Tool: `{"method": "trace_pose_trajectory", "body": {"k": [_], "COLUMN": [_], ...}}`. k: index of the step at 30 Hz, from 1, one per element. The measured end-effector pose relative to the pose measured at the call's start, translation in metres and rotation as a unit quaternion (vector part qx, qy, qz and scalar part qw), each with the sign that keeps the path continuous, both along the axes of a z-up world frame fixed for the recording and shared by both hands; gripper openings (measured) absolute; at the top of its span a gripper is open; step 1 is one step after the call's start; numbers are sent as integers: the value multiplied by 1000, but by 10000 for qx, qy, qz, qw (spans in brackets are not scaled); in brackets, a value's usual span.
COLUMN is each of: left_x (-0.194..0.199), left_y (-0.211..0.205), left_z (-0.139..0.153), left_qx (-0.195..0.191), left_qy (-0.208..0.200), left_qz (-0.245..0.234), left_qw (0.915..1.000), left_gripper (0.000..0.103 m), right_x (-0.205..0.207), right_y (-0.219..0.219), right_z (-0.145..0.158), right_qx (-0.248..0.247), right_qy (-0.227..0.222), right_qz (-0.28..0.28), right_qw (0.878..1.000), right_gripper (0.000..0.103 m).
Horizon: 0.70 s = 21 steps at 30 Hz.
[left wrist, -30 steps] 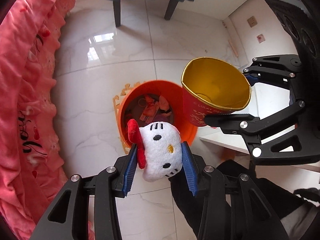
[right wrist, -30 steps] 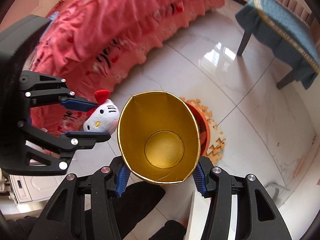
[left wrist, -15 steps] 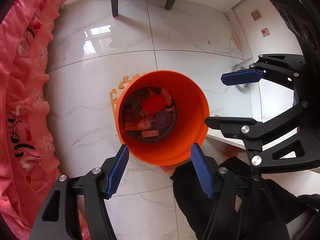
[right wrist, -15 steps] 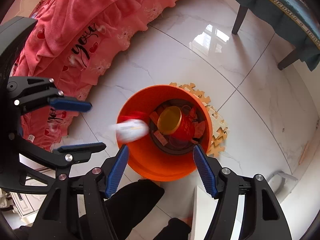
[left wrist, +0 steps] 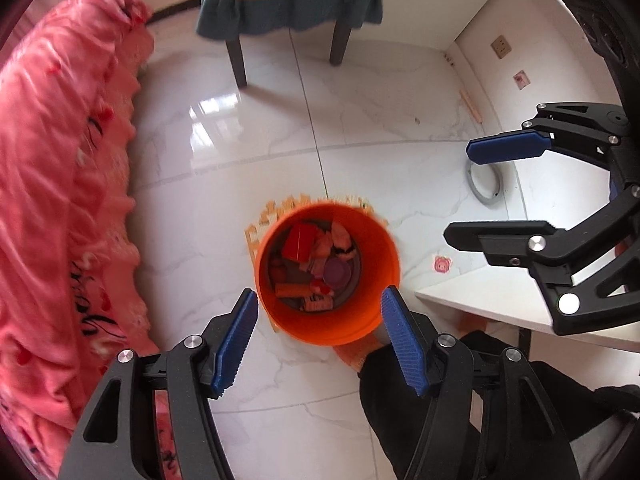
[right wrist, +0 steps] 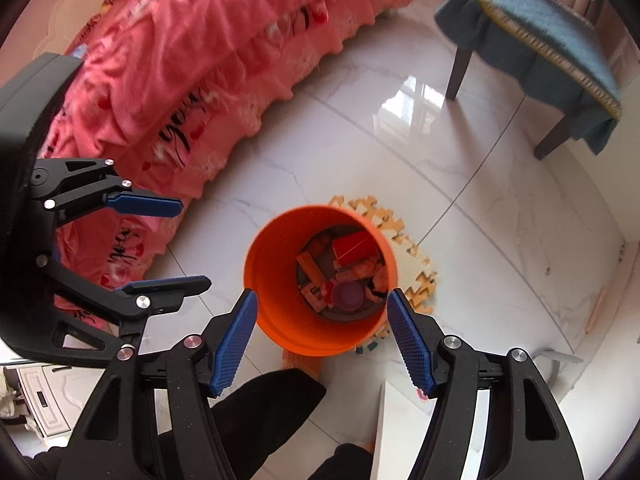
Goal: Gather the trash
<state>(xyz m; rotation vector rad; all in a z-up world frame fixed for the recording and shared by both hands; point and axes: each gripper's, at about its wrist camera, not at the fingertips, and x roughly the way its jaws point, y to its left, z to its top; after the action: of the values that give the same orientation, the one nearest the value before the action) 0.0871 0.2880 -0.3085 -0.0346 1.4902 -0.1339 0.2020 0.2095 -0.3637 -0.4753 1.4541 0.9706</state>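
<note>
An orange bin (left wrist: 332, 330) (right wrist: 320, 342) stands on the white floor, right below both grippers. Inside lie a red paper cup (left wrist: 300, 242) (right wrist: 354, 246), a purple lid (left wrist: 338, 272) (right wrist: 350, 295) and several other scraps. My left gripper (left wrist: 319, 290) (right wrist: 194, 243) hangs well above the bin, pointing down, open, with nothing between its blue pads. My right gripper (right wrist: 322, 293) (left wrist: 458, 194) hovers beside it at about the same height, also open and holding nothing.
A pink frilled bedspread (left wrist: 60, 200) (right wrist: 192, 64) borders one side. A chair with a teal cover (left wrist: 288, 4) (right wrist: 532, 32) stands beyond the bin. A foam puzzle mat (right wrist: 416, 256) lies under the bin. A white table edge (left wrist: 480, 308), a grey ring (left wrist: 484, 184) and a person's dark trousers (left wrist: 400, 412) lie near.
Both grippers opened: the white plush toy left the left one, the red and gold cup left the right one, and both fell into the bin. Both grippers then rose.
</note>
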Motion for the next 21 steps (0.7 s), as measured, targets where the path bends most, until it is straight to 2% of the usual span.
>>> {"method": "trace_pose_trajectory", "body": {"k": [1,4,7,10,12,13,14,20,21], "left_x": [-1,1,1,1,0,0,-2,-9,-12], "left_y": [-1,-14,-27,-42,-53,-60,-66,-109,-118], "left_z": [7,37,68,102,125,141,154,220,233], "left_qx": [29,119,252,348,390,422,433,469,505], "left_qy": [-74,-332,-591,-921,-1118,-1289,-1454,-2120,-2281], "left_qz": [-26,-52,-49,-20,66,150,204,246,246], "left_qw": [10000,9994,9979,9951,9929,9906,9882,9758,9720], "left_gripper": [65,65,65,65,69,77,80,83,86], "right_x": [1,5,6,6,3,1,-1,-13,-18], "right_y": [0,-26,-39,-62,-84,-96,-108,-153,-177], "right_z": [3,49,77,117,146,162,176,239,260], "right_qx": [16,349,523,830,1046,1161,1267,1648,1818], "right_qy": [-9,-213,-341,-558,-743,-858,-951,-1358,-1543], "right_qz": [-11,-158,-239,-370,-465,-536,-603,-909,-1066], "right_qw": [10000,9990,9978,9943,9906,9881,9855,9727,9653], "right_gripper": [67,69,70,70,70,70,71,77,80]}}
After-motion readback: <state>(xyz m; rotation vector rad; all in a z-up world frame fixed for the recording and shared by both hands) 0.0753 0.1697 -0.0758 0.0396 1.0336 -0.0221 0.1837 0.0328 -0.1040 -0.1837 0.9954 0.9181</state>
